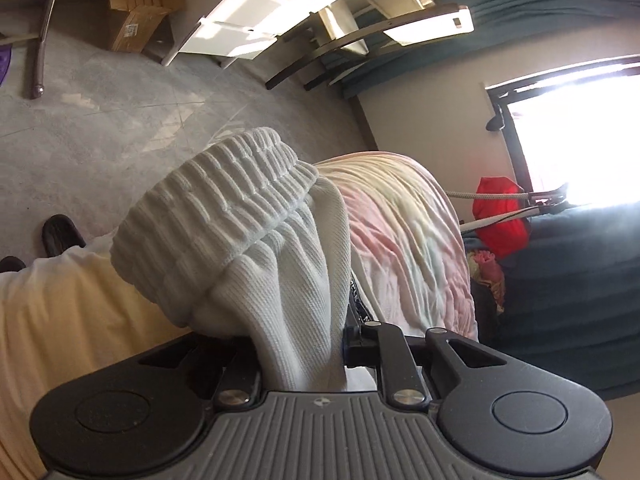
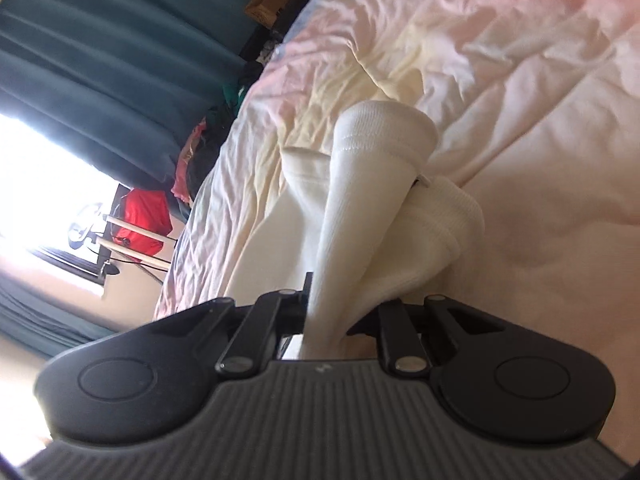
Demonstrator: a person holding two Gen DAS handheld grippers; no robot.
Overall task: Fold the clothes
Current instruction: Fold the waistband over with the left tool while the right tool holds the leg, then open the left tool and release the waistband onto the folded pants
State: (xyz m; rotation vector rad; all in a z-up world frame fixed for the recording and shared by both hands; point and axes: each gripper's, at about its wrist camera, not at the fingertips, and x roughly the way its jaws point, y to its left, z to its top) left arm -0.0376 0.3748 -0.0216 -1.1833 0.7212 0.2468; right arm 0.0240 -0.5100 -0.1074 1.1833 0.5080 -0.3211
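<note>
Daylight is pouring through the window (image 1: pixel 576 128), washing out its panes. Teal curtains (image 2: pixel 100 36) are hanging beside the window, and a red bag (image 1: pixel 500 220) is sitting just below it. Grey carpet (image 1: pixel 100 128) is stretching away from the window toward cardboard boxes (image 1: pixel 140 4) and white shelving (image 1: pixel 256 12).
</note>
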